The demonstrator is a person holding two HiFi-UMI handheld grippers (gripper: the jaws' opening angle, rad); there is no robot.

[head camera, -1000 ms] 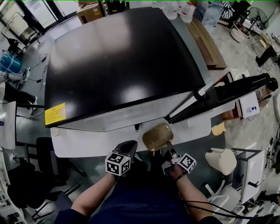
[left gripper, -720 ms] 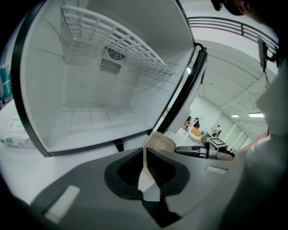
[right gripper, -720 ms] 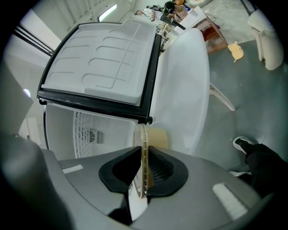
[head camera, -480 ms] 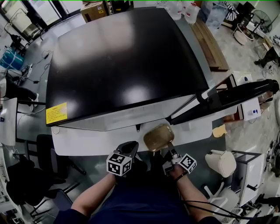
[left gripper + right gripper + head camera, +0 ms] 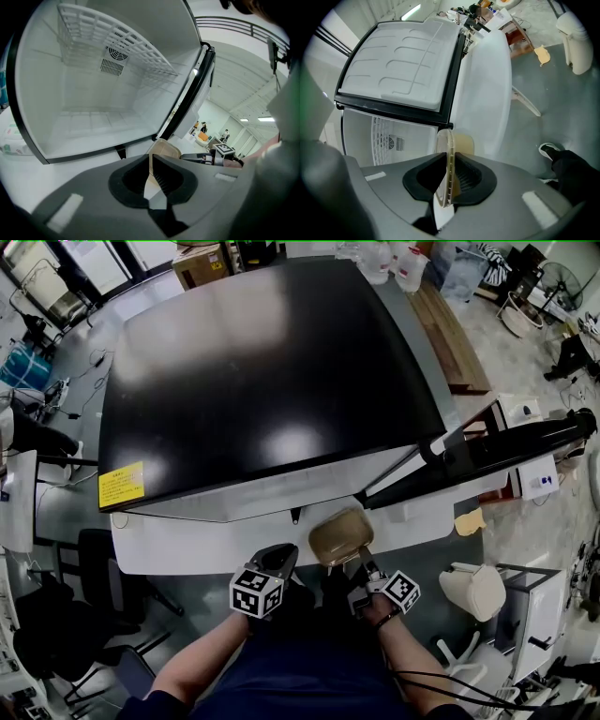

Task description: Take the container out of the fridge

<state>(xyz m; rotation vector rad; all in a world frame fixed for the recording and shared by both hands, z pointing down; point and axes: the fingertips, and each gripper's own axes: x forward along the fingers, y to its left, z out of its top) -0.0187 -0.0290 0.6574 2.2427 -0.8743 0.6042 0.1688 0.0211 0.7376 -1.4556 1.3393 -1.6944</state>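
Note:
The beige translucent container (image 5: 340,535) hangs in front of the open fridge (image 5: 272,371), below its front edge. My right gripper (image 5: 357,564) has the container's rim (image 5: 450,159) standing edge-on between its jaws; the pads still touch it while the jaws are opening. The left gripper (image 5: 279,556) is beside it on the left, shut and empty. In the left gripper view the container (image 5: 164,149) and the right gripper (image 5: 206,158) show past my left gripper (image 5: 151,161), with the empty white fridge interior (image 5: 93,93) and its wire shelf behind.
The fridge door (image 5: 506,442) stands open to the right, its white inner liner (image 5: 398,65) above the container. A white chair (image 5: 478,582) is on the right, a dark chair (image 5: 84,568) on the left. The person's shoe (image 5: 551,150) is on the grey floor.
Almost nothing: the container stays in the right gripper in front of the fridge, and both grippers keep their places. The head view has shifted slightly.

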